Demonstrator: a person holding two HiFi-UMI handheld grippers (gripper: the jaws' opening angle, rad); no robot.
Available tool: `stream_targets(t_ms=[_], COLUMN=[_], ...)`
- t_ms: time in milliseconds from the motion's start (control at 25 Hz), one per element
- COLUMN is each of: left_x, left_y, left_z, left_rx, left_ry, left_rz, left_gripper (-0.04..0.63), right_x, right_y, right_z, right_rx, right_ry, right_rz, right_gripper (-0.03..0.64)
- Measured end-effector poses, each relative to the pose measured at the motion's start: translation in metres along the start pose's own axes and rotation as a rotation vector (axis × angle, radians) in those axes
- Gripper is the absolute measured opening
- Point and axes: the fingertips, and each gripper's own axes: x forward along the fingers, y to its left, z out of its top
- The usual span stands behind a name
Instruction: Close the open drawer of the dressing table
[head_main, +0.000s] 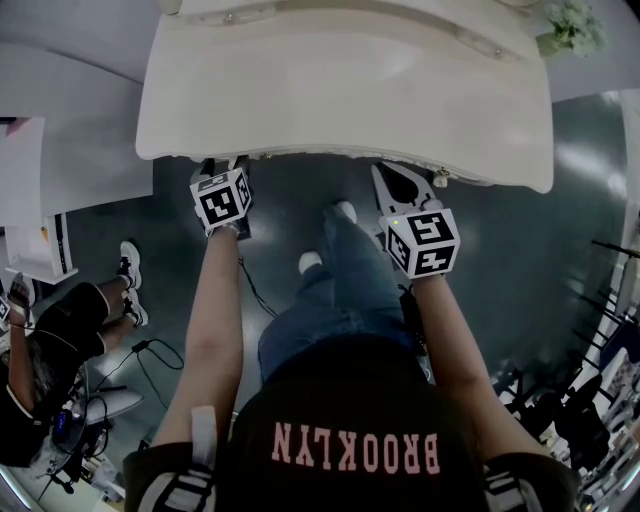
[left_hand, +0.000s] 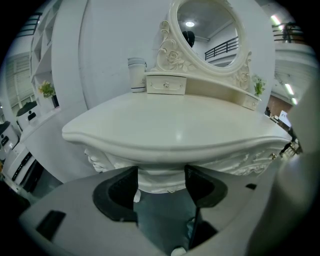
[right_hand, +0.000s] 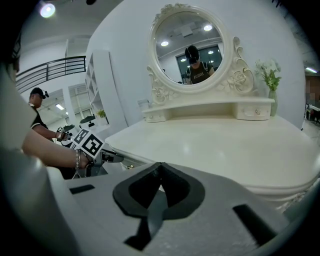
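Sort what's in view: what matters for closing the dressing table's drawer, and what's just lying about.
For the job:
dressing table
left hand-held gripper, jaws apart at the table's front edge
right hand-held gripper, jaws together

Just lying about:
cup on the tabletop
vase of flowers
mirror
another person off to the left

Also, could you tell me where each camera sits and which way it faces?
Head view: on the person's head, facing steeply down at the dressing table; forearms, legs, left gripper and right gripper show.
Left gripper view: on the left gripper, facing the table's carved front and mirror; own jaws apart.
Right gripper view: on the right gripper, facing across the table to the mirror; own jaws together.
Shared: both gripper views show the mirror.
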Motion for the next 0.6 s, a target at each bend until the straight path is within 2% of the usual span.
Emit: stream_targets(t_ms=[600], left_x=[-0.015], left_y=[-0.011], left_z=[-0.008], left_rx=[0.043], left_ry=[-0.022], left_rz=[-0.018], left_gripper=[0.291], right_x=[-0.035], right_y=[0.022], right_z=[-0.013], right_rx=[-0.006], right_ry=[-0.037], right_rz=[-0.026], right_gripper=[-0.003])
